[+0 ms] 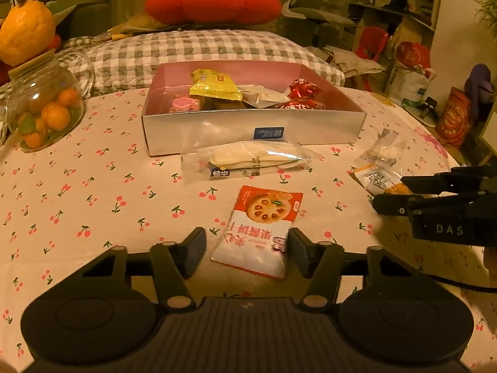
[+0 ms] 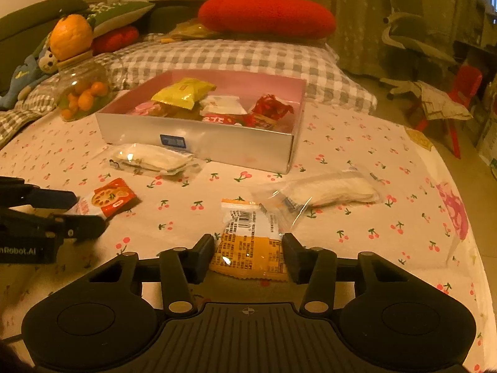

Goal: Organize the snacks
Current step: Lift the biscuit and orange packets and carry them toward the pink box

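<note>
A silver box (image 1: 217,132) with a pink inside holds several snack packets and stands at the far middle of the cherry-print table; it also shows in the right wrist view (image 2: 217,146). My left gripper (image 1: 247,253) is open, its fingers on either side of a red-and-white cookie packet (image 1: 261,230) that lies on the cloth. My right gripper (image 2: 248,256) is open around an orange-and-white packet (image 2: 248,242). Each gripper shows in the other's view: the right one (image 1: 391,194), the left one (image 2: 87,211). A clear packet with white contents (image 1: 251,160) lies before the box, another (image 2: 329,192) lies right of it.
A glass jar of small oranges (image 1: 46,108) with a big orange fruit on top stands at the table's far left. A checked cushion (image 1: 198,49) and a red pillow (image 1: 214,1) lie behind the box. A pink sticker (image 2: 453,211) sits near the table's right edge.
</note>
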